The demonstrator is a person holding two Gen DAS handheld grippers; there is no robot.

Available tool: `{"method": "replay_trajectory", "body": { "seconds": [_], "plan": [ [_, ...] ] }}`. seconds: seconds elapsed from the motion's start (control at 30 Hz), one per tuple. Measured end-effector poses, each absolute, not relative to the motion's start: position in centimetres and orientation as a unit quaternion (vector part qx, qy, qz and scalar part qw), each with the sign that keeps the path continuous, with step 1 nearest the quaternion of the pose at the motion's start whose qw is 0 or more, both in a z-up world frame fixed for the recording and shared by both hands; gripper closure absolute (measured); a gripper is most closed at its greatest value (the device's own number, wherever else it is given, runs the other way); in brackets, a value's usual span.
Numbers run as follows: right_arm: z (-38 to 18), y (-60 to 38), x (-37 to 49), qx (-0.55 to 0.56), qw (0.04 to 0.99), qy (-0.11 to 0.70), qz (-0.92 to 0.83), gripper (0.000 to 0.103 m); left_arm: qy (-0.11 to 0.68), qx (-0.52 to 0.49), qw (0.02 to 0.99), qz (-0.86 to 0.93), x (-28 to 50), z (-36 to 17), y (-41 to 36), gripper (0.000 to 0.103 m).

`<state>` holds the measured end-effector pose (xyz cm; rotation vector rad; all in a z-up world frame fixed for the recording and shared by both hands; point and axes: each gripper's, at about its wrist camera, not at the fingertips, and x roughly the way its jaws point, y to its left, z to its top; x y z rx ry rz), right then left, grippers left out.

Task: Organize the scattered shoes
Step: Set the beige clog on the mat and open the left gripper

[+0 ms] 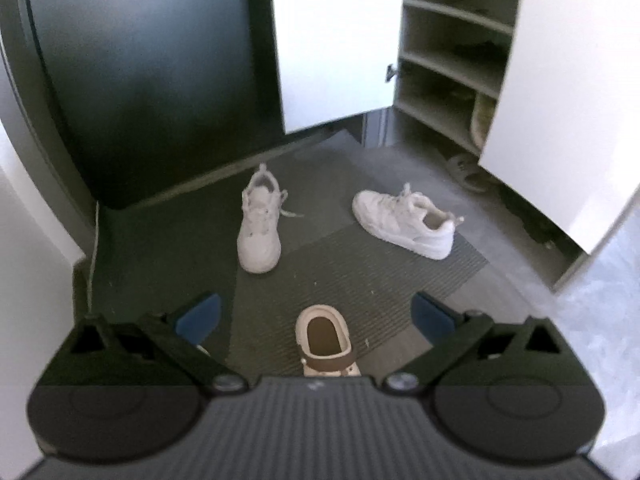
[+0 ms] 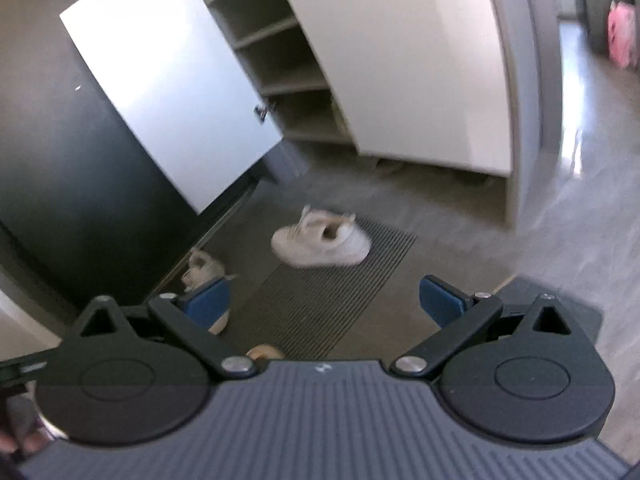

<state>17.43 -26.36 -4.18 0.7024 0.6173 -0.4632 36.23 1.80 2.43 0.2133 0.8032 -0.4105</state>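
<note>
Left gripper (image 1: pixel 316 312) fingers spread wide, empty, above beige clog (image 1: pixel 324 338). Right gripper (image 2: pixel 324 300) likewise wide, empty. Two white sneakers (image 1: pixel 259 222) (image 1: pixel 404 220) apart on mat (image 1: pixel 360 280).

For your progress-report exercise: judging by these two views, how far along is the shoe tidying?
Barely begun. Done: the cabinet door stands open, and a few shoes already sit on the shelves. In hand: nothing; the left tool and right tool are both open. Left: two white sneakers and a beige clog lie on the mat.
</note>
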Motion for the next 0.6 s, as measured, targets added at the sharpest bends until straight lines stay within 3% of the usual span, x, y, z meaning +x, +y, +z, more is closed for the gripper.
{"method": "replay_trajectory", "body": {
  "seconds": [0.3,0.6],
  "plan": [
    [-5.3,-23.9,20.8,0.261,0.882,0.345,-0.187,0.0,0.393,0.026,0.894,-0.214,34.7,3.7,5.5,0.0],
    [-4.7,-19.1,24.2,0.103,0.919,0.373,-0.079,0.0,0.396,-0.032,0.889,-0.228,34.8,4.7,7.4,0.0]
  ]
}}
